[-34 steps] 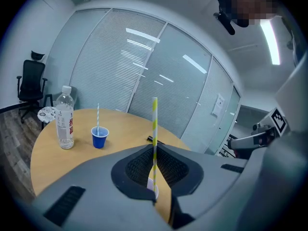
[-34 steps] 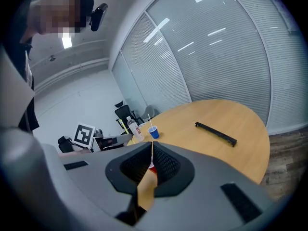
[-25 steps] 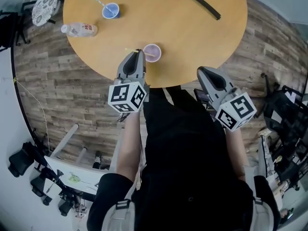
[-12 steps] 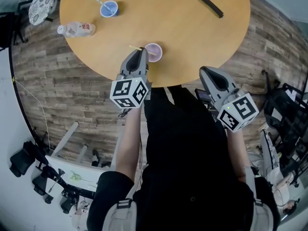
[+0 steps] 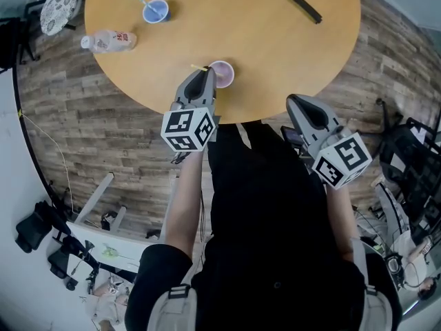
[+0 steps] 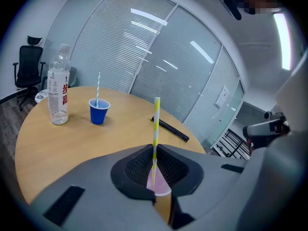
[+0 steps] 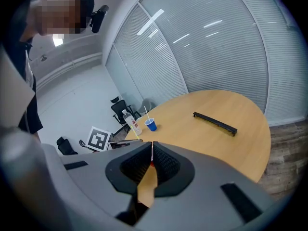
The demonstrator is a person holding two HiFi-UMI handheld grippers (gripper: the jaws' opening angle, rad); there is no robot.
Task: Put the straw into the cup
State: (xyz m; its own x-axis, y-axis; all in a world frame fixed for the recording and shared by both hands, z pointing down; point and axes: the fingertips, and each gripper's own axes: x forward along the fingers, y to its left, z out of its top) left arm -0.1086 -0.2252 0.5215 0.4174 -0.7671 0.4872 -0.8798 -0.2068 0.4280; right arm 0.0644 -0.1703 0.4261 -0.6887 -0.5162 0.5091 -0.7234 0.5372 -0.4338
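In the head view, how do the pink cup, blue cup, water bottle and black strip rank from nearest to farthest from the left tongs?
1. Pink cup, just right of the left tongs.
2. Blue cup and water bottle, far left: too close to call.
3. Black strip, far right.

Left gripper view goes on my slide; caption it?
Left gripper holds a yellow-striped straw upright by the pink cup; blue cup and bottle behind.
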